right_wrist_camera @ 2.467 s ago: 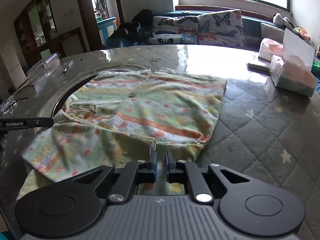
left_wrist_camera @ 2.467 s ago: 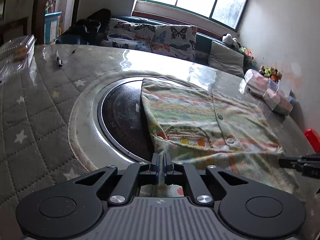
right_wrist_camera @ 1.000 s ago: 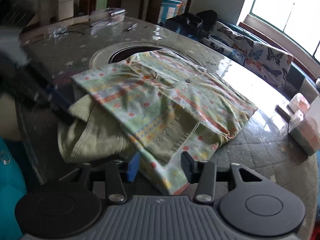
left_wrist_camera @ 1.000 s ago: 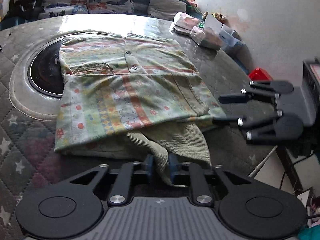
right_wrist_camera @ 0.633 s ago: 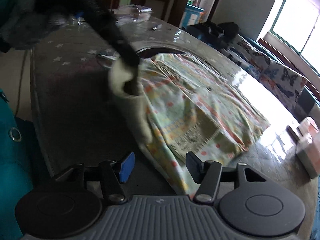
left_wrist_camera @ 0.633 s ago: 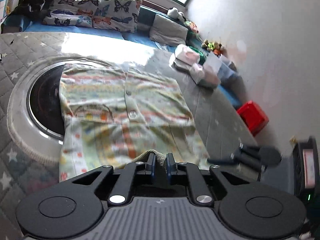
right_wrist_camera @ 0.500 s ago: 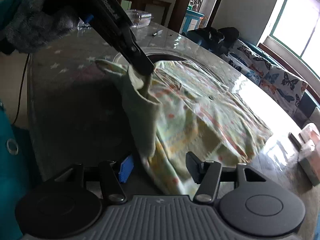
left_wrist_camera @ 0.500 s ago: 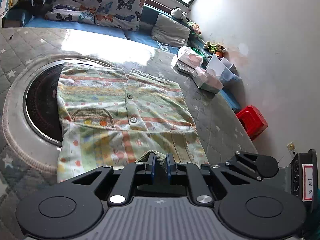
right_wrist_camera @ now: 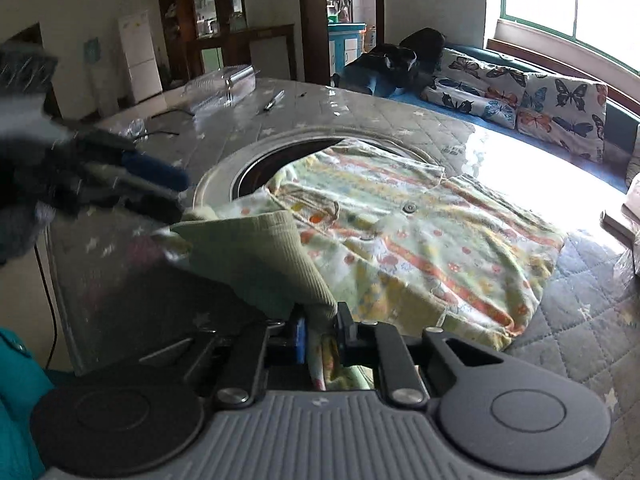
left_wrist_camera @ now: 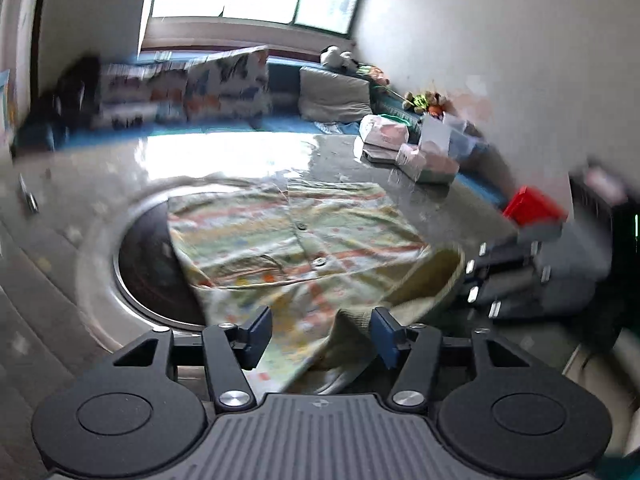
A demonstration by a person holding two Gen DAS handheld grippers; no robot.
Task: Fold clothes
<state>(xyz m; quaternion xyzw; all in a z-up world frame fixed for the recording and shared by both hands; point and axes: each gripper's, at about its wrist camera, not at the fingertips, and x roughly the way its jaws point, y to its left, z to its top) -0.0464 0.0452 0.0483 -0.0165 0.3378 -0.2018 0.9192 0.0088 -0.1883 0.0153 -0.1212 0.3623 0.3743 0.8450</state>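
A child's patterned green shirt (left_wrist_camera: 296, 236) with orange stripes and buttons lies partly folded on the quilted table, over a round dark inset. It also shows in the right wrist view (right_wrist_camera: 420, 240). My left gripper (left_wrist_camera: 320, 334) is open, its blue pads wide apart over the near hem, and the ribbed green sleeve (left_wrist_camera: 424, 280) drapes past its right pad. My right gripper (right_wrist_camera: 322, 338) is shut on the ribbed sleeve cuff (right_wrist_camera: 272, 260) at the near edge. The left gripper (right_wrist_camera: 152, 188) shows blurred at the left of the right wrist view.
A round dark inset (left_wrist_camera: 148, 264) with a metal ring sits in the quilted table (right_wrist_camera: 580, 340). Tissue boxes (left_wrist_camera: 424, 160) stand at the far right edge. A clear plastic box (right_wrist_camera: 224, 80) and a pen (right_wrist_camera: 274, 101) lie at the far left. A sofa with butterfly cushions (right_wrist_camera: 540, 100) is behind.
My left gripper has opened and let go of the sleeve cuff. My right gripper has shut on that cuff. Both views have swung, the left one blurred by motion.
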